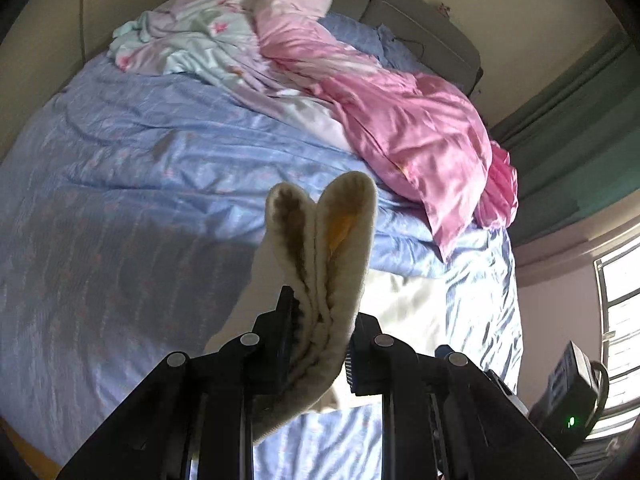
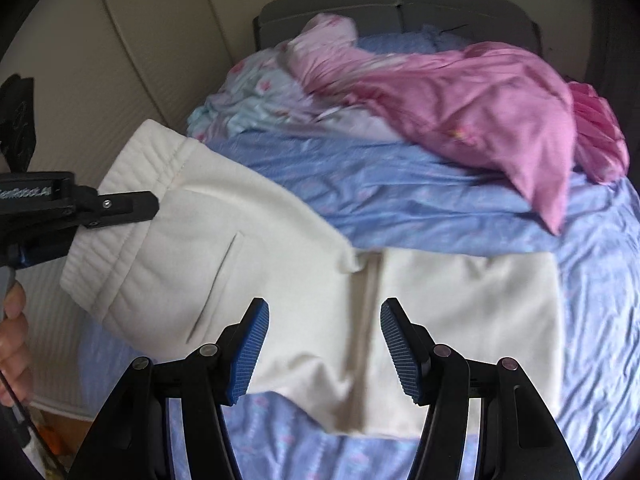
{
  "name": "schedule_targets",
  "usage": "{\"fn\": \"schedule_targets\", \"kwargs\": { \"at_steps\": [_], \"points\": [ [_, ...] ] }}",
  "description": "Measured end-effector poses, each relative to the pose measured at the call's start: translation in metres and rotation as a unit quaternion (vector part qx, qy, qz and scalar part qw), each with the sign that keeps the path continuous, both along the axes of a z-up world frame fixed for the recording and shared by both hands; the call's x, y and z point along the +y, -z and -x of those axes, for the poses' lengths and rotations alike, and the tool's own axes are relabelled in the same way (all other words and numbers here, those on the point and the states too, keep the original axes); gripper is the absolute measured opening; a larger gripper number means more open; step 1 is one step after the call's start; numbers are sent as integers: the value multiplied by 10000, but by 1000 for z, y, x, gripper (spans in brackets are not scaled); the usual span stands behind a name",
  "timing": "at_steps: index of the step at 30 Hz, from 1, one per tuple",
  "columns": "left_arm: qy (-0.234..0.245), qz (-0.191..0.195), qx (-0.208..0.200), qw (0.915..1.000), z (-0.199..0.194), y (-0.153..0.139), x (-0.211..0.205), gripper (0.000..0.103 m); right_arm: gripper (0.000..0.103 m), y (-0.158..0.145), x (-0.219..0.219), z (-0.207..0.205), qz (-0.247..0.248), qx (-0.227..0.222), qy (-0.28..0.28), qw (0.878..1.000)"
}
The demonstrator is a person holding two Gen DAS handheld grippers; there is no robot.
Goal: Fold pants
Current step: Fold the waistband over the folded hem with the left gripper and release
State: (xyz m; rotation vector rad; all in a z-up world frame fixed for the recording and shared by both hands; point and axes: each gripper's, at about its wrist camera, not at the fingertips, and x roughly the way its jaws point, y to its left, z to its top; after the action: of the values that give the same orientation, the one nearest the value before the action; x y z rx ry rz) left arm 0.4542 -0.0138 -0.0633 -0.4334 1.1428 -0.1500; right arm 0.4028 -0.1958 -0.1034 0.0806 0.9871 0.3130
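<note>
Blue patterned bedding covers the bed (image 2: 440,184) where the folding is going on, with daylight coming from a window at the right. Nearest me, the right hand-held gripper (image 2: 324,344) hovers with its blue pads spread wide and nothing between them, poised over the middle of the cream pants (image 2: 280,280). The legs look already doubled over and lie flat on the bed toward the right. At the left, the left hand-held gripper (image 1: 320,336) is clamped on the waistband, bunched layers of the fleecy fabric pinched between its jaws, and that end is lifted clear of the bed. So the fold looks partway done: the waist end is raised, seemingly to be carried across onto the flat part. Next, I'd guess, the left lays it over squarely while the right pins or smooths the crease. Farther back, a pink quilt (image 2: 460,108) and a floral sheet (image 2: 256,104) lie rumpled by the grey headboard (image 2: 400,12).
</note>
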Motion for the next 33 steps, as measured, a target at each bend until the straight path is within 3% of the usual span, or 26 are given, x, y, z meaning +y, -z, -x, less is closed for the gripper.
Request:
{"fn": "schedule_targets", "kwargs": {
  "at_steps": [8, 15, 23, 29, 33],
  "points": [
    [96, -233, 217, 9994, -6, -9, -115, 21, 60, -14, -96, 5, 20, 12, 224, 9997],
    [-49, -463, 624, 9970, -16, 25, -210, 21, 60, -7, -182, -4, 77, 96, 227, 9997],
    [-256, -930, 1195, 9881, -41, 95, -295, 22, 60, 41, -270, -32, 60, 452, 120, 9989],
    [-198, -1433, 1365, 9800, -54, 122, -340, 23, 60, 77, -313, -38, -30, 730, 168, 9972],
    [-59, -1258, 1519, 9803, -57, 136, -367, 25, 60, 90, -334, -38, -131, 852, 260, 9959]
  ]
}}
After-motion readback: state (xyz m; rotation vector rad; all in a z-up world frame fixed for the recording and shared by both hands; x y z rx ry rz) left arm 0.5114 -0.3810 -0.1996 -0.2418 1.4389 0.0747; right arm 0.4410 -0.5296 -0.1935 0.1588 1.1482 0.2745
